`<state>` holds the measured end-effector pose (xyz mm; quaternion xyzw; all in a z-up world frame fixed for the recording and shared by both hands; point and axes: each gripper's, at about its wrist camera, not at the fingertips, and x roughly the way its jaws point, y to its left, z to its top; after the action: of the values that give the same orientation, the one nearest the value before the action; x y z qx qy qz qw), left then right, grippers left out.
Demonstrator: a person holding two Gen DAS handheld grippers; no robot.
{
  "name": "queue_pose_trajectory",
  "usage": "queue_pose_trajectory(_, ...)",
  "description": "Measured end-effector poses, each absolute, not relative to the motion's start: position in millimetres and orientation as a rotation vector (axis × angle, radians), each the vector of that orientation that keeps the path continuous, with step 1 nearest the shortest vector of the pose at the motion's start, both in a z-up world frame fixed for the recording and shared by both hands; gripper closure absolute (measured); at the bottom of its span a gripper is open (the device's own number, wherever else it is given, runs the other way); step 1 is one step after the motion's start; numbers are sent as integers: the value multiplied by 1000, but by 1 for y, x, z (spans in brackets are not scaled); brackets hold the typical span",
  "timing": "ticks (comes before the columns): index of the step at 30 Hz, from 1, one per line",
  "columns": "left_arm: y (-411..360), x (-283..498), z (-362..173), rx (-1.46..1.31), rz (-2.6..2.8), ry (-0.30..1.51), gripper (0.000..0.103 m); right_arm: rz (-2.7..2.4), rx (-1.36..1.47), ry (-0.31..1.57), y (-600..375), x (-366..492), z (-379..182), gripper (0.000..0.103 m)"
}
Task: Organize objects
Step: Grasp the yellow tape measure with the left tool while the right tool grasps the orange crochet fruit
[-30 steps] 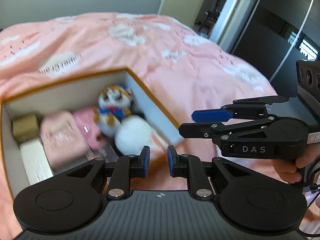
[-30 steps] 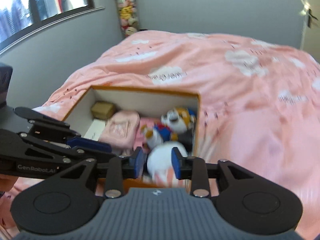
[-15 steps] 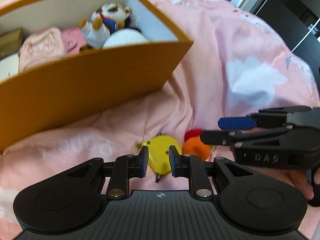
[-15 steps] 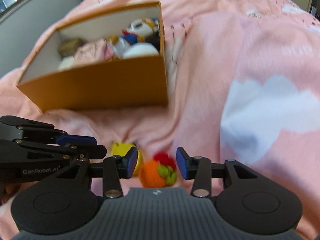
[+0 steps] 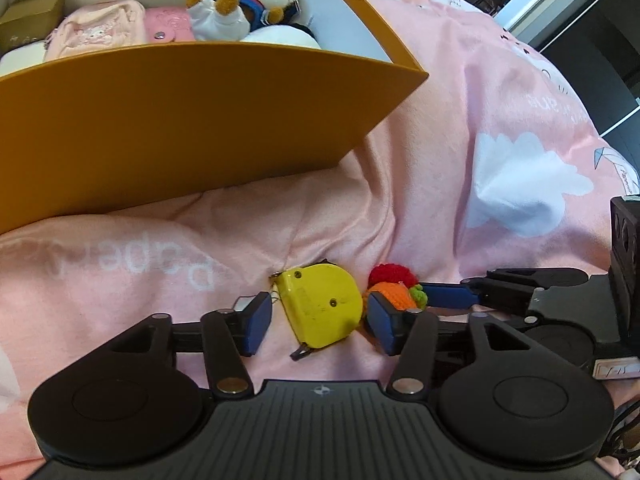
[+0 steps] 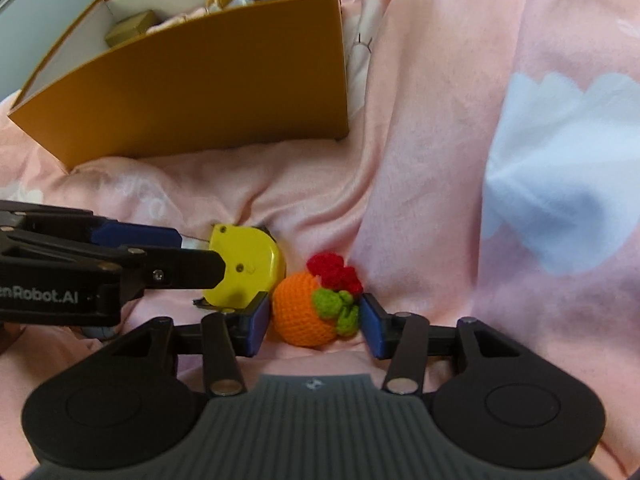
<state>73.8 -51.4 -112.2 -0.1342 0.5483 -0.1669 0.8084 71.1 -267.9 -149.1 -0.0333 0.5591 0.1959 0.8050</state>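
Beside crocheted orange (image 6: 301, 314), yellow tape measure (image 5: 320, 310)

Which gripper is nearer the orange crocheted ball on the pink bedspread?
Right. The right gripper straddles the orange crocheted ball, jaws opening around it. The left gripper sits beside it, opening around the yellow tape measure.

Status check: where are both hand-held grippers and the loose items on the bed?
Left hand-held gripper opening around yellow tape measure. Right hand-held gripper opening around orange crocheted ball. Neither gripped. Orange cardboard box beyond, path unobstructed.
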Motion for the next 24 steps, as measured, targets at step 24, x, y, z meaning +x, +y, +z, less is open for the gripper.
queue_pose_trajectory(24,-75,98,-143,-312,-254,1327,41,355,-118,1193,-268,70,-155,53)
